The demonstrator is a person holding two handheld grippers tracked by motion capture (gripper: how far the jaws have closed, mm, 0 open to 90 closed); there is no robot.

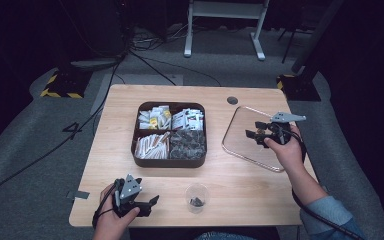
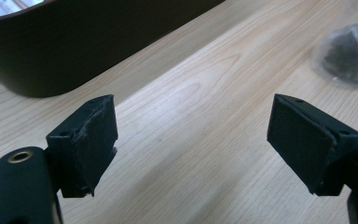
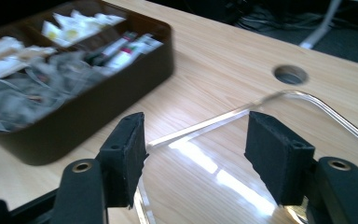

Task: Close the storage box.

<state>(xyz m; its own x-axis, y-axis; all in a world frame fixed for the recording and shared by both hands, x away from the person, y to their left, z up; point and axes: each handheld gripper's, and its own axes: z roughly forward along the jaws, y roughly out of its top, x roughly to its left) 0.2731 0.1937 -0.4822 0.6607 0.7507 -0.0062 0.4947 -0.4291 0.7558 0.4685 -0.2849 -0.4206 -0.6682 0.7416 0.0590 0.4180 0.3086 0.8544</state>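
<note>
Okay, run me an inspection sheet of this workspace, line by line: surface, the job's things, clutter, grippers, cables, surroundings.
Surface: light wooden table with a round cable hole.
Job's things: dark four-compartment box of sachets and packets at centre; clear flat lid to its right; small clear cup with dark contents near the front edge.
Clutter: nothing seen.
Grippers: left gripper open, low over the table's front left, empty; right gripper open over the lid, empty.
Cables: several run across the floor behind and left of the table.
Surroundings: grey floor, white stand legs, yellow-black striped bases, dark background.
</note>
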